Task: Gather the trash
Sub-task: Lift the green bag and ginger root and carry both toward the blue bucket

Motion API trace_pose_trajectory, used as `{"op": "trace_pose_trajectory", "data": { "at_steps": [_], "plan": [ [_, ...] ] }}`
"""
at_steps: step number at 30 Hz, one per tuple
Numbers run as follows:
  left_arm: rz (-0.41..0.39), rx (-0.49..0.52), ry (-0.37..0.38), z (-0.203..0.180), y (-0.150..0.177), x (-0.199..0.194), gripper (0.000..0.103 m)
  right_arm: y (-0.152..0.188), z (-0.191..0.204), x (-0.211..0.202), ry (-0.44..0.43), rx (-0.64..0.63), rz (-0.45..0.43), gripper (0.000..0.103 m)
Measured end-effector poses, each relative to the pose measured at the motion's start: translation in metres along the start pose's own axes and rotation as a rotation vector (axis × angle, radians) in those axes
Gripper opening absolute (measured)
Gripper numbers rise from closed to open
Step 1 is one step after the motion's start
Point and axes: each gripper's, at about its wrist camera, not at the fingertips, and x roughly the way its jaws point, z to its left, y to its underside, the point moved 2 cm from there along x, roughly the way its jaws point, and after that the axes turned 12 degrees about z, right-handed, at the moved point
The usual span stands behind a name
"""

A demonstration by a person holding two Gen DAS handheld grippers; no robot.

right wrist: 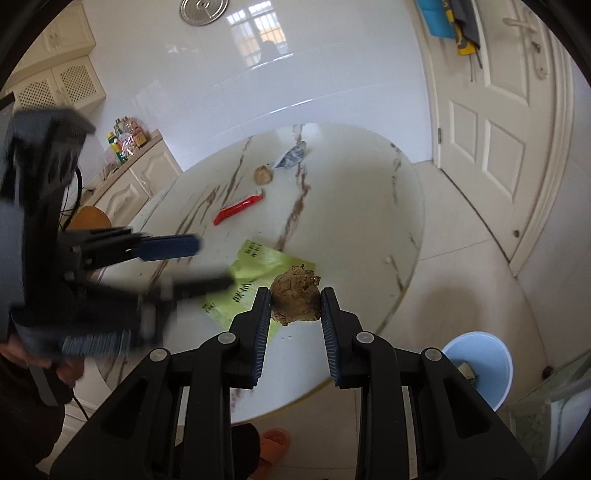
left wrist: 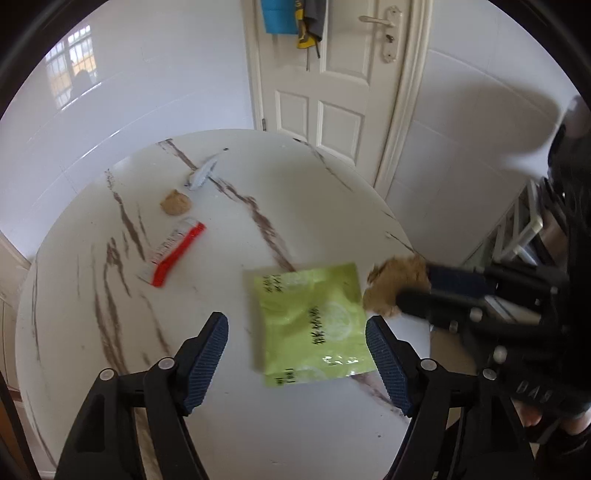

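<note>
Trash: green packet [left wrist: 312, 321], lettering illegible, between open left hand-held gripper [left wrist: 297, 358]; right [right wrist: 295, 304] clamping brown wad [right wrist: 295, 299].

Round white marble-look table [left wrist: 280, 177] with brown veins. Glossy white tiled walls [right wrist: 314, 74] reflect a gridded window [right wrist: 258, 33]. White panelled door [left wrist: 332, 92] with lever handle, blue and yellow items hanging on it. Cream cabinets [right wrist: 136, 181] at left, bottles on top. Light tiled floor [right wrist: 461, 251]. Soft daylight.
</note>
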Motion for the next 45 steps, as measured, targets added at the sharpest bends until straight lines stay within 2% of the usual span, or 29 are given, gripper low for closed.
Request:
{"op": "trace_pose_trajectory", "data": {
  "at_steps": [3,5,8,9,10,11,12,14,19,24,27,29,31,35,36,38,41,42,45],
  "plan": [
    [0.023,0.01,0.009,-0.01,0.002,0.012,0.073,0.002,-0.008,-0.003,0.019,0.017,-0.005,0.026],
    [0.035,0.029,-0.017,-0.015,0.002,0.02,0.073,0.004,-0.012,-0.003,0.022,0.024,-0.004,0.026],
    [0.027,0.02,-0.018,-0.014,-0.001,0.028,0.067,0.005,-0.014,-0.004,0.024,0.022,0.0,0.025],
    [0.019,0.02,-0.009,-0.013,-0.001,0.027,0.057,0.005,-0.014,-0.004,0.025,0.02,0.002,0.025],
    [0.01,0.022,-0.01,-0.012,-0.001,0.027,0.034,0.005,-0.014,-0.004,0.024,0.018,0.003,0.025],
    [0.002,0.02,-0.02,-0.01,-0.001,0.026,0.017,0.006,-0.013,-0.004,0.023,0.015,0.002,0.025],
    [0.002,0.019,-0.027,-0.008,-0.002,0.026,0.007,0.006,-0.012,-0.004,0.021,0.013,0.001,0.025],
    [0.004,0.013,0.005,-0.003,-0.001,0.028,0.006,0.005,-0.01,-0.003,0.018,0.009,0.002,0.025],
    [-0.013,-0.013,0.018,0.01,0.004,0.023,0.006,0.002,-0.005,-0.002,0.0,0.003,-0.011,0.025],
    [-0.046,0.024,0.027,-0.009,-0.006,0.006,0.006,0.002,-0.003,-0.011,-0.01,-0.004,-0.041,0.024],
    [-0.053,0.05,0.031,-0.025,-0.017,0.003,0.006,0.004,-0.012,-0.026,-0.009,0.008,-0.07,0.021],
    [-0.043,0.052,0.002,-0.035,-0.025,0.01,0.006,0.003,-0.021,-0.028,-0.015,0.016,-0.062,0.017],
    [-0.011,0.048,0.004,-0.038,-0.025,0.022,0.006,0.002,-0.033,-0.018,-0.038,0.049,-0.046,0.008],
    [0.015,0.02,-0.006,-0.026,-0.021,0.029,0.006,0.005,-0.039,0.018,-0.069,0.058,-0.018,0.006],
    [0.009,0.013,-0.016,-0.024,-0.023,0.027,0.006,0.008,-0.039,0.022,-0.111,0.058,-0.039,0.001],
    [0.0,0.03,0.001,-0.025,-0.026,0.022,0.006,0.01,-0.041,0.017,-0.055,0.075,-0.055,0.002],
    [-0.019,0.025,0.05,-0.031,-0.032,0.013,0.006,0.006,-0.042,-0.004,-0.034,0.052,-0.091,0.002],
    [-0.024,0.036,0.094,-0.037,-0.031,0.009,0.006,0.006,-0.044,-0.01,-0.02,0.052,-0.092,0.002],
    [-0.041,0.094,0.126,-0.054,-0.034,0.0,0.006,0.012,-0.057,-0.033,-0.002,0.083,-0.131,0.005]
  ]
}}
